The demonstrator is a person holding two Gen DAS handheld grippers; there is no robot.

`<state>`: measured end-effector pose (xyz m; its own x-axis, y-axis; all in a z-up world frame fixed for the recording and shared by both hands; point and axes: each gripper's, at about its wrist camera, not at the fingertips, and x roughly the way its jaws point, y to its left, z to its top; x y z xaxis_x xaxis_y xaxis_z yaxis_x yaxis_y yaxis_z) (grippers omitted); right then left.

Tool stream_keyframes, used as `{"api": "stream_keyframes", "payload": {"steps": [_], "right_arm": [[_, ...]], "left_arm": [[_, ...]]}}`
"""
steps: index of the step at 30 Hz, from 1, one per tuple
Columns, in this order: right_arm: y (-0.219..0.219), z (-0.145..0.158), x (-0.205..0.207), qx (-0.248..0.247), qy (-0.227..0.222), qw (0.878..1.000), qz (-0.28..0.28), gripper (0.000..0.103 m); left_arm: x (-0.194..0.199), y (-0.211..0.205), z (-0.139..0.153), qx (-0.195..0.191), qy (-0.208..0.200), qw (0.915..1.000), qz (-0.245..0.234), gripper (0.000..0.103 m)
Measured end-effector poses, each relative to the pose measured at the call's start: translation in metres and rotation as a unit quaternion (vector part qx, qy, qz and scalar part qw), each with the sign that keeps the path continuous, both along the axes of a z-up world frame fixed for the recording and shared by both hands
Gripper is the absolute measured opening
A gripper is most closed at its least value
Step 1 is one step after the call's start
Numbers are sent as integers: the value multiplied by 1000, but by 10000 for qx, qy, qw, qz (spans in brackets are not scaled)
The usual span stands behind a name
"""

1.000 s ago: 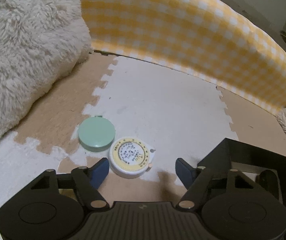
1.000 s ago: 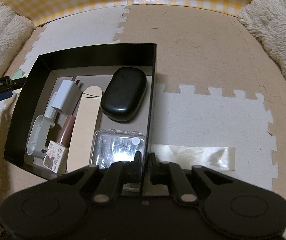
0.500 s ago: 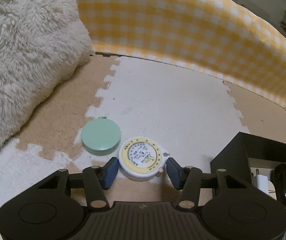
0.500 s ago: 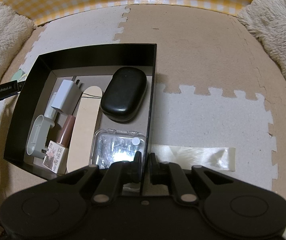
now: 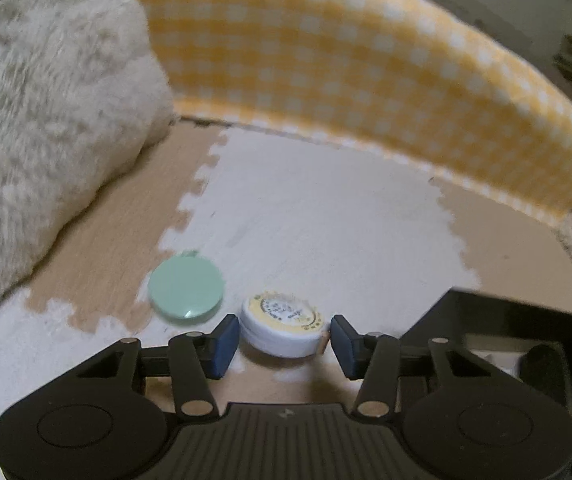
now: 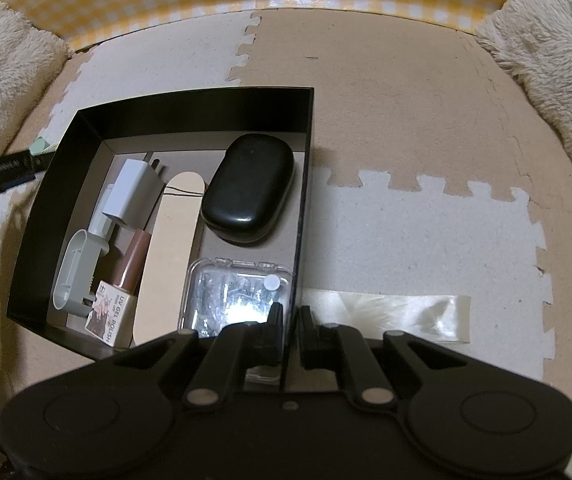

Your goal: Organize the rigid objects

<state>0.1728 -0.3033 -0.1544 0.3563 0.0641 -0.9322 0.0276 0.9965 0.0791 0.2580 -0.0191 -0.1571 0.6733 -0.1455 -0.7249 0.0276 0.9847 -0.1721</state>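
— What's on my left feed?

— From the left: a mint-green round case (image 5: pixel 185 293) lies flat on the foam mat (image 5: pixel 326 216). Just beside it sits the white tape measure (image 5: pixel 283 331), its yellow-ringed dial printed with figures too blurred for me to read. My left gripper (image 5: pixel 284 341) has its blue pads (image 5: pixel 223 344) closed in on either side of it; I cannot tell whether it has lifted off the mat.

— And the right feed?

— The black box (image 6: pixel 85 184) holds, left to right, a grey clip (image 6: pixel 73 272), a white charger plug (image 6: pixel 135 188), a brown bottle labelled "UV GEL POLISH" (image 6: pixel 111 312), a black oval case (image 6: pixel 247 190) and a clear plastic case (image 6: pixel 237 296). My right gripper (image 6: pixel 289 330) has its fingers nearly together, pinching the box's right wall. Beyond it, a strip of clear tape (image 6: pixel 386 314) lies on the mat.
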Motion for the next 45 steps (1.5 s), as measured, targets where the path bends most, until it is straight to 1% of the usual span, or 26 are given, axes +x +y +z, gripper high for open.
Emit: {"api": "stream_keyframes", "payload": {"steps": [3,4,5,6,9,11,12,14,18,19,20,21,22,23,24,27,28,32,33,35,37,40,45], "right_arm": [[0,0,0,-11,-4,10000,8,8],[0,0,0,-15,-5,10000,11,8],[0,0,0,-16,-6,10000,12,8],[0,0,0,-12,-5,10000,8,8],[0,0,0,-20,-6,10000,14,8],[0,0,0,-21,-5,10000,16,8],[0,0,0,-21,-5,10000,16,8],[0,0,-1,-17,-5,10000,14,8],[1,0,0,-18,-4,10000,15,8],[1,0,-1,-16,-4,10000,13,8],[1,0,0,-15,-5,10000,13,8],[1,0,0,-16,-5,10000,13,8],[1,0,0,-19,-5,10000,14,8],[1,0,0,-19,-6,10000,15,8],[1,0,0,-17,-5,10000,13,8],[0,0,0,-16,-5,10000,14,8],[0,0,0,-14,-5,10000,12,8],[1,0,0,-9,-4,10000,15,8],[0,0,0,-2,-4,10000,9,8],[0,0,-1,10,-4,10000,3,8],[1,0,-1,14,-4,10000,2,8],[0,0,-1,10,-2,10000,6,8],[0,0,0,12,-2,10000,2,8]], "left_arm": [[-4,-6,14,-111,-175,9997,-117,49],[-5,-7,17,-169,-216,9995,-155,33],[-7,-8,22,-240,-251,9992,-188,6],[-9,-9,26,-301,-260,9990,-179,3],[-12,-13,37,-487,-331,9978,-300,5],[-14,-17,41,-445,-310,9978,-373,5],[-14,-19,41,-416,-272,9980,-396,5],[-14,-17,37,-380,-187,9985,-349,10],[-12,-5,26,-397,-33,9991,-132,10],[-10,-3,22,-410,29,9991,-107,14],[-9,-1,18,-434,114,9989,-113,27],[-8,0,14,-466,206,9986,-133,36],[-7,-1,9,-482,314,9982,-185,49],[-7,-2,4,-449,393,9979,-251,54],[-7,-4,0,-372,462,9977,-329,54],[-7,-11,-10,38,603,9960,-654,54],[-8,-12,-12,185,587,9951,-776,56],[-12,-11,-11,471,340,9908,-1220,55],[-13,-12,-11,509,318,9889,-1360,55],[-13,-12,-13,450,331,9862,-1560,55],[-13,-13,-16,412,431,9828,-1749,54],[-11,-13,-21,477,467,9811,-1817,54],[-7,-14,-24,524,161,9818,-1821,54]]}}
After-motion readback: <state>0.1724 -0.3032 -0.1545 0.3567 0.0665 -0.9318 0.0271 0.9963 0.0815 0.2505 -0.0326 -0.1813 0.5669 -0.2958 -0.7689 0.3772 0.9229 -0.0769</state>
